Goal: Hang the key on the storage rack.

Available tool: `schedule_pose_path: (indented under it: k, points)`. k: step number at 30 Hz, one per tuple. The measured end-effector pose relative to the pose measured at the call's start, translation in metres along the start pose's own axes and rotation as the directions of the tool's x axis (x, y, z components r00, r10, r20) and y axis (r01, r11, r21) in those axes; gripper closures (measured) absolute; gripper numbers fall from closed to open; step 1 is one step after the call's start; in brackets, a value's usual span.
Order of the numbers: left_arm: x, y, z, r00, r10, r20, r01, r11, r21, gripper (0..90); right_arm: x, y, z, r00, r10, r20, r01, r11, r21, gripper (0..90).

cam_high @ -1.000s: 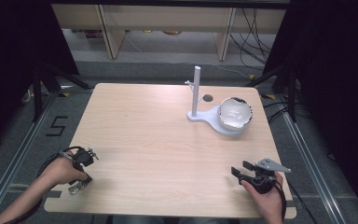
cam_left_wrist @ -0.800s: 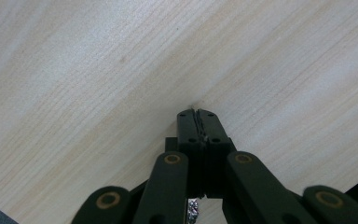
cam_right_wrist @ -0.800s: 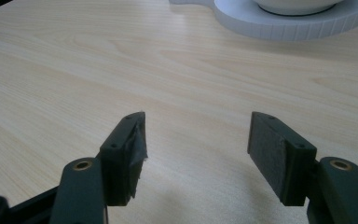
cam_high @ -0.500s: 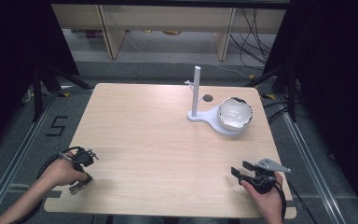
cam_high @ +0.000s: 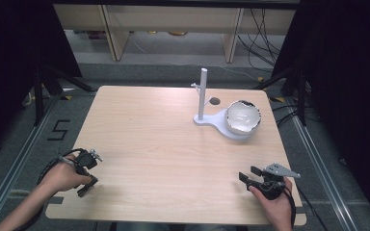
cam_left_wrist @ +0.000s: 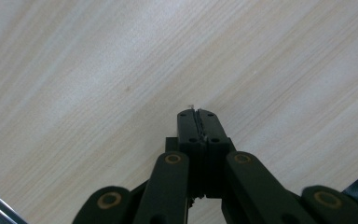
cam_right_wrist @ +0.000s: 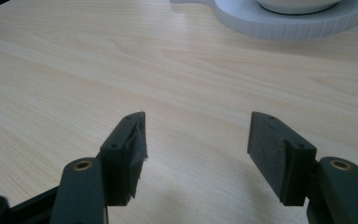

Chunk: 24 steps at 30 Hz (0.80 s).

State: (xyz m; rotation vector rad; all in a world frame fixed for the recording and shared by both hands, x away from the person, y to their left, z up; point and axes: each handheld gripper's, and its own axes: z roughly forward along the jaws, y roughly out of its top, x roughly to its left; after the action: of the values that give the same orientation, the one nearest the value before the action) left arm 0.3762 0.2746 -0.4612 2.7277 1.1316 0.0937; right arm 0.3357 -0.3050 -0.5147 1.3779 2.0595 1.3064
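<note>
Your left gripper (cam_high: 87, 169) sits at the near left corner of the wooden table (cam_high: 164, 144), jaws pressed together with nothing between them; in the left gripper view they (cam_left_wrist: 196, 122) point at bare wood. Your right gripper (cam_high: 250, 174) rests near the front right edge, jaws spread apart and empty (cam_right_wrist: 196, 140). The white bowl (cam_high: 243, 116) stands on the white stand base (cam_high: 219, 126) beside its upright post (cam_high: 203, 94), well apart from both grippers, ahead of your right one.
</note>
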Motion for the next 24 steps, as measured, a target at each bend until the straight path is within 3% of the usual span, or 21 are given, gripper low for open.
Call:
schedule_pose_path:
  k: [7, 11, 13, 16, 17, 21, 22, 23, 24]
  points:
    - [-0.001, 0.003, -0.012, 0.9998, -0.018, -0.011, 0.017, 0.9976, -0.067, 88.8, 0.000, 0.000, 0.000, 1.0000, -0.003, -0.001, 0.003, 1.000, 0.000, 38.3]
    - [0.001, 0.005, -0.021, 0.9989, -0.045, -0.013, 0.043, 0.9903, -0.132, 88.8, 0.000, 0.000, 0.000, 1.0000, -0.003, -0.001, 0.003, 1.000, 0.000, 38.3]
    - [0.003, 0.006, -0.025, 0.9992, -0.033, -0.024, 0.030, 0.9893, -0.143, 88.8, 0.000, 0.000, 0.000, 1.0000, -0.003, 0.000, 0.003, 1.000, 0.000, 38.3]
    - [0.004, 0.006, -0.029, 0.9984, -0.048, -0.029, 0.041, 0.9791, -0.199, 88.8, 0.000, 0.000, 0.000, 1.0000, -0.003, 0.000, 0.003, 1.000, 0.000, 38.3]
    - [0.004, 0.006, -0.029, 0.9984, -0.048, -0.029, 0.041, 0.9791, -0.199, 88.8, 0.000, 0.000, 0.000, 1.0000, -0.005, -0.001, 0.005, 1.000, 0.007, 38.3]
    - [0.004, 0.006, -0.032, 0.9962, -0.085, -0.022, 0.076, 0.9603, -0.268, 88.8, 0.000, 0.000, 0.000, 1.0000, -0.003, 0.000, 0.003, 1.000, 0.000, 38.3]
    - [0.006, 0.006, -0.034, 0.9947, -0.101, -0.014, 0.092, 0.9449, -0.314, 88.8, 0.000, 0.000, 0.000, 1.0000, -0.005, 0.000, 0.005, 1.000, 0.008, 38.3]
    - [0.006, 0.006, -0.034, 0.9947, -0.101, -0.014, 0.092, 0.9449, -0.314, 88.8, 0.000, 0.000, 0.000, 1.0000, -0.005, 0.000, 0.005, 1.000, 0.008, 38.3]
    - [0.006, 0.006, -0.034, 0.9933, -0.115, -0.013, 0.102, 0.9278, -0.359, 88.8, 0.000, 0.000, 0.000, 0.9998, -0.016, 0.008, 0.016, 1.000, 0.005, 38.3]
